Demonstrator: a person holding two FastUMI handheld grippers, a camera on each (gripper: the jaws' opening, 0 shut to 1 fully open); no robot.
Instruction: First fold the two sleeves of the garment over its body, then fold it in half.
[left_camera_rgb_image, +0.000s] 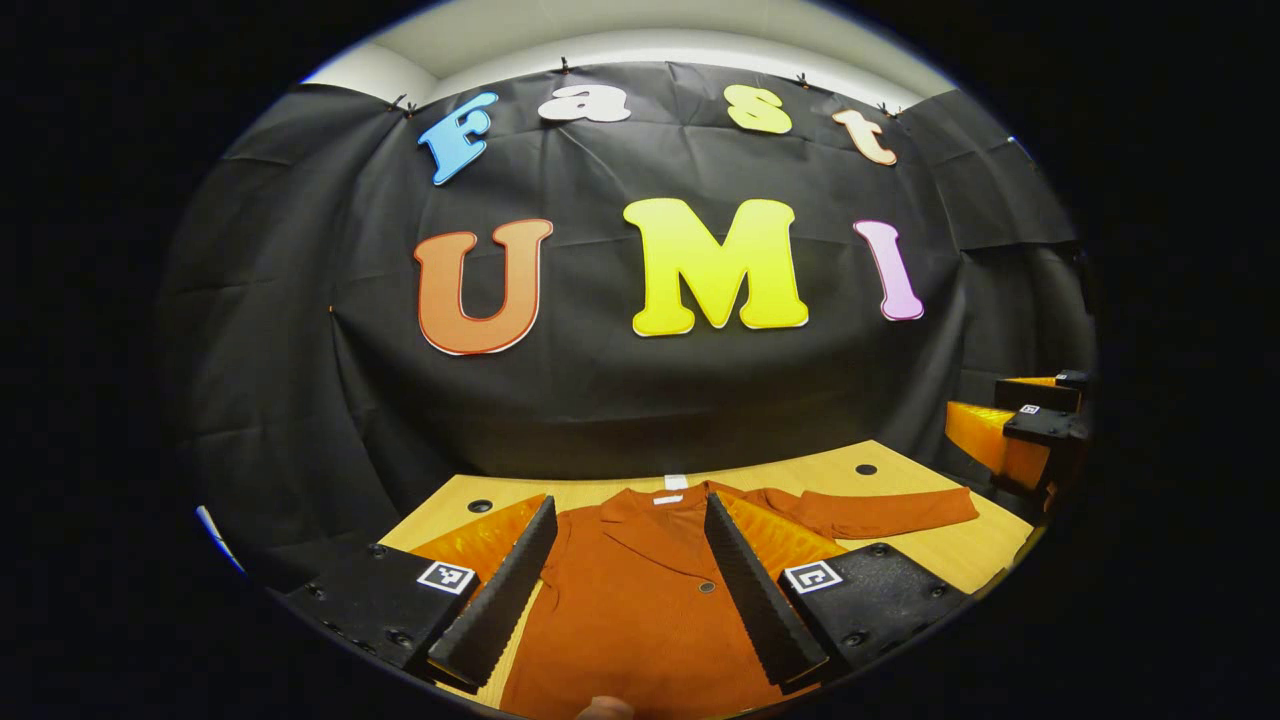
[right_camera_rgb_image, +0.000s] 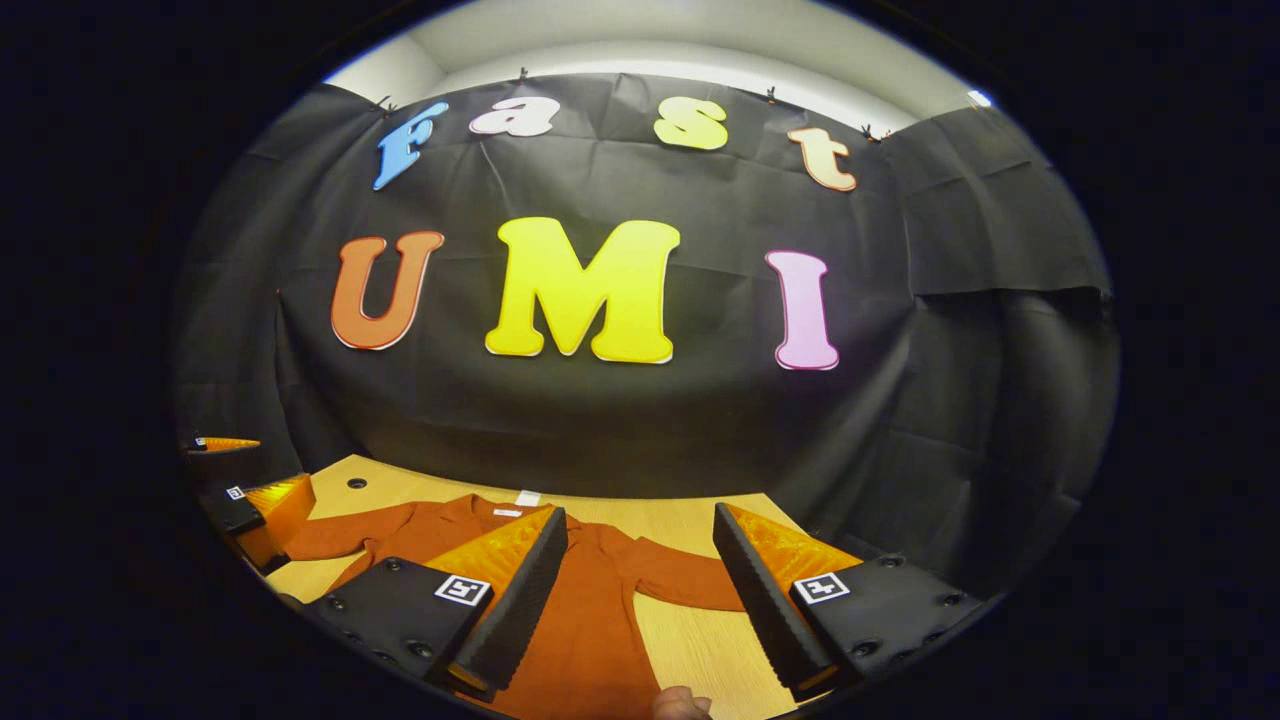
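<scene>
The jaws of both grippers stand apart and hold nothing; both hang above the near edge of the counter (left_camera_rgb_image: 905, 462), looking toward the back wall. The left gripper (left_camera_rgb_image: 630, 585) is over the middle of the garment (left_camera_rgb_image: 640, 600), which lies flat on the counter with its collar (left_camera_rgb_image: 655, 510) toward the wall and its hem toward the person. So its long axis runs away from the jaws, in the same line as the fingers. In the left gripper view one sleeve (left_camera_rgb_image: 880, 510) lies spread out to the right, almost across the line of the fingers, with its cuff near the counter's right edge.

The right gripper (right_camera_rgb_image: 640, 590) is over the right part of the garment (right_camera_rgb_image: 590, 620). Between its fingers I see a sleeve (right_camera_rgb_image: 690, 585) reaching out over bare wood. In that view the other sleeve (right_camera_rgb_image: 340, 535) goes off to the left, toward the left gripper (right_camera_rgb_image: 255, 505), which shows at the left edge.

I judge that no sleeve is folded yet, so the first step is still to do. The right gripper seems nearer to the right sleeve and the left gripper to the left one; each sleeve must be carried inward, across the body. Nothing stands on the counter in the way. A button (left_camera_rgb_image: 707, 587) sits on the front of the garment and a small white label (left_camera_rgb_image: 668, 498) at the collar.
</scene>
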